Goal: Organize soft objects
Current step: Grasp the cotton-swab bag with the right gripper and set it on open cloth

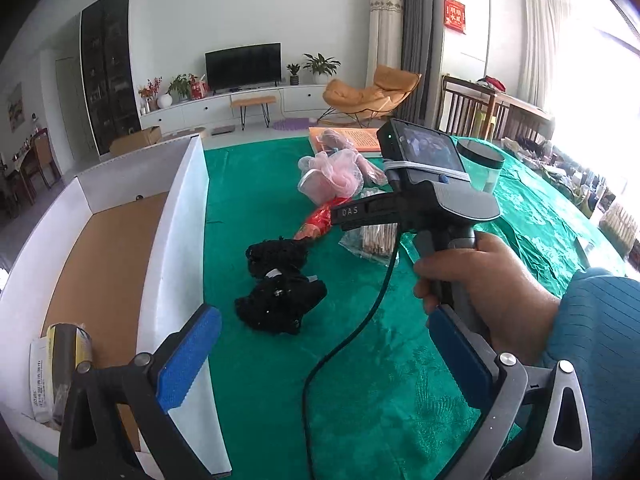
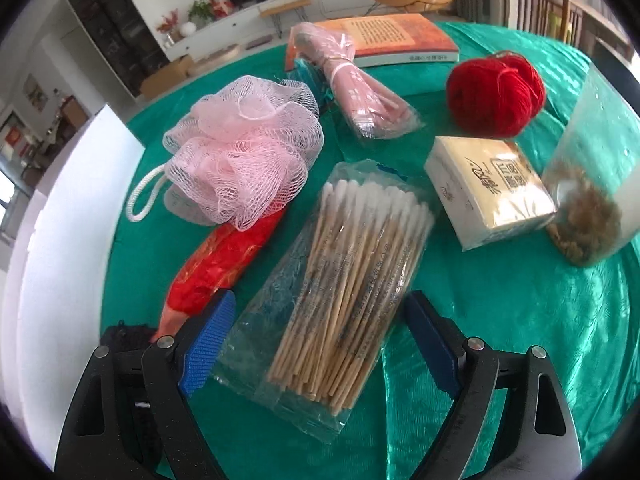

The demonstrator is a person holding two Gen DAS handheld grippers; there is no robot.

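**Cotton swabs sit between your right claw's pads**

Cotton swabs in their clear bag [image 2: 340, 300] lie closest, the near end already between the spread pads of your right claw [image 2: 316, 344], which pinches nothing. Their long axis runs straight away from that claw toward the far edge of the surface, so closing would likely squeeze across the bundle's width. Your right hand is clearly the nearer one.

Going by size: the green-covered surface [image 1: 360, 380] carries everything. At its left edge stands the white box [image 1: 176, 240], mostly bare inside. Your left claw [image 1: 320, 360] hovers beside the box wall, spread wide and empty, with the black knitted bundle [image 1: 280, 292] ahead of it. Past the swabs, toward the far edge, lie the pink mesh puff [image 2: 244, 152], the red yarn ball [image 2: 496, 92] and the tissue pack [image 2: 488, 192].

Swabs hardly count as soft; the puff, just beyond to the left, looks the likelier pick.
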